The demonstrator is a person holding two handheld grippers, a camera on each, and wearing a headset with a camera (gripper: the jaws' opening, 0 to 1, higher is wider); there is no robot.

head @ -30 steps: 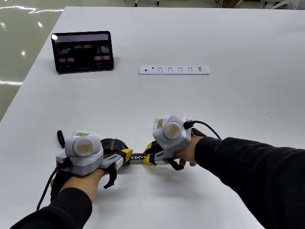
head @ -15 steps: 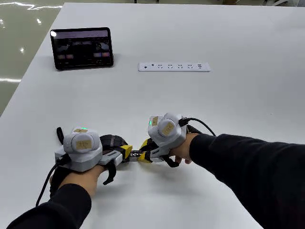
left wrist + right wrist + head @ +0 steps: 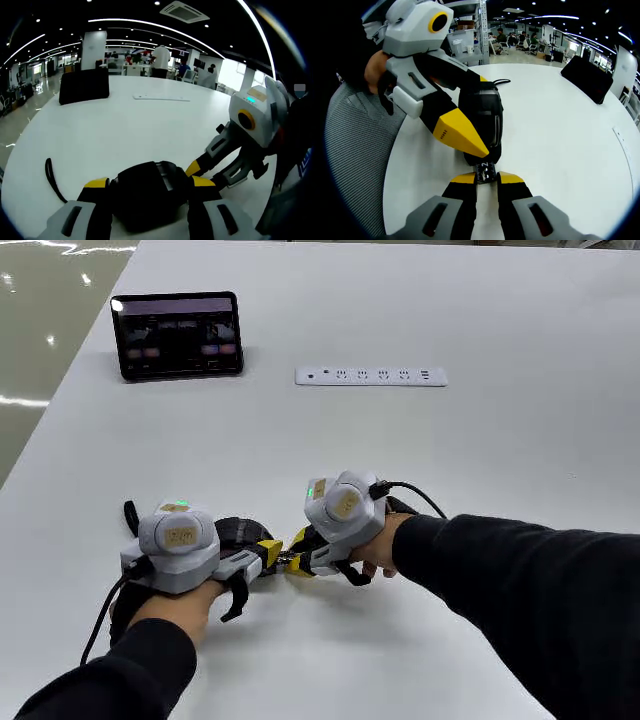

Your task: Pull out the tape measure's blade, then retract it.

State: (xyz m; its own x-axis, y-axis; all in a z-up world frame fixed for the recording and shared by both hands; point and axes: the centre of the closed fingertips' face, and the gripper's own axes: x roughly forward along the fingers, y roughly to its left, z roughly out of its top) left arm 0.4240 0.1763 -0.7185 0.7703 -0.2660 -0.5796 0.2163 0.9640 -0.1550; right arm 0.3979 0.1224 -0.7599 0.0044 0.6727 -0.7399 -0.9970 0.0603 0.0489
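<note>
1. The tape measure (image 3: 150, 200), a hard black case, lay on the table (image 3: 500, 440), well nearer the person than the power strip (image 3: 371, 376).
2. The left gripper (image 3: 150, 181) clamped the case's flat sides, a sound hold.
3. The right gripper (image 3: 486, 178), nearly closed, pinched the blade (image 3: 485, 171) tip. The thin, springy steel would likely snap back if released.

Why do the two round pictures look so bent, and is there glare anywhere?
Left gripper view: fisheye lens, so the white table bulges and the ceiling light strips arc. Right gripper view: same bending, yet the tape measure and its blade look sharp. Head view: straight lines, glare streaks on the glossy floor, soft shadows on the table.
</note>
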